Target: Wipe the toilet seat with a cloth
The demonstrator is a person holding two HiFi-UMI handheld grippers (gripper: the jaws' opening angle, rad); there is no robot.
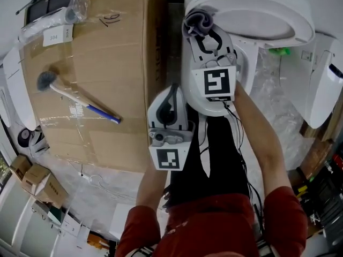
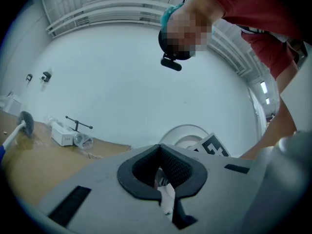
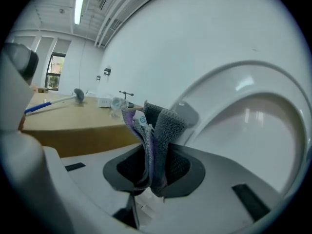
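The white toilet (image 1: 188,76) stands at the upper right of the head view, its lid (image 1: 257,9) raised. My right gripper (image 1: 206,33) is over the bowl, shut on a folded grey cloth (image 1: 197,21). In the right gripper view the cloth (image 3: 158,126) sticks up from between the pads, with a purple edge, in front of the lid's (image 3: 243,116) white oval. My left gripper (image 1: 172,90) is beside the toilet's left rim, shut and holding nothing. The left gripper (image 2: 160,147) faces a white wall, with the toilet (image 2: 187,133) just beyond its tips.
A big cardboard box (image 1: 118,47) lies left of the toilet. On it are a toilet brush (image 1: 77,98) with a blue handle tip and a wrapped roll (image 1: 51,23). Clear plastic sheeting (image 1: 273,90) lies right of the bowl. Small boxes (image 1: 37,181) sit at the lower left.
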